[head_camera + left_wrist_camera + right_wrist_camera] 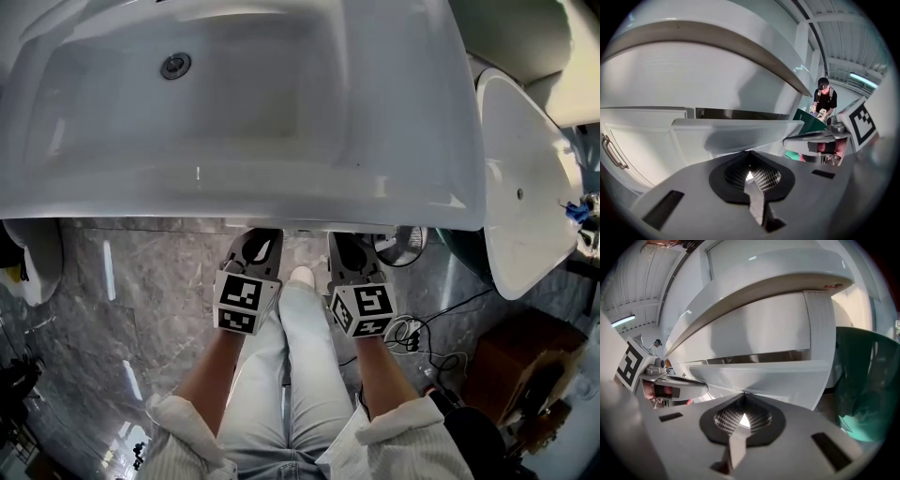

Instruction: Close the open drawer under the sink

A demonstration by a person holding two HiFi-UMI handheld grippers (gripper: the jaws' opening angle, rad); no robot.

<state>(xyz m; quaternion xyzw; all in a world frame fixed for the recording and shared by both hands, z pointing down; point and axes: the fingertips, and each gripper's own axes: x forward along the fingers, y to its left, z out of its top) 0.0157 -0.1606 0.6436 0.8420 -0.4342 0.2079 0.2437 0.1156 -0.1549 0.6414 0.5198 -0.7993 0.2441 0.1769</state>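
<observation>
No words, numbers or brand names can be read anywhere. The only printed marks are black-and-white square block patterns, codes rather than letters. In the head view they stand on the cube of the left gripper, at 7 o'clock, and on the cube of the right gripper, at 5 o'clock. One such pattern shows at 3 o'clock in the left gripper view and one at 9 o'clock in the right gripper view. A small reddish mark on the sink rim, at 1 o'clock, is too small to read.
</observation>
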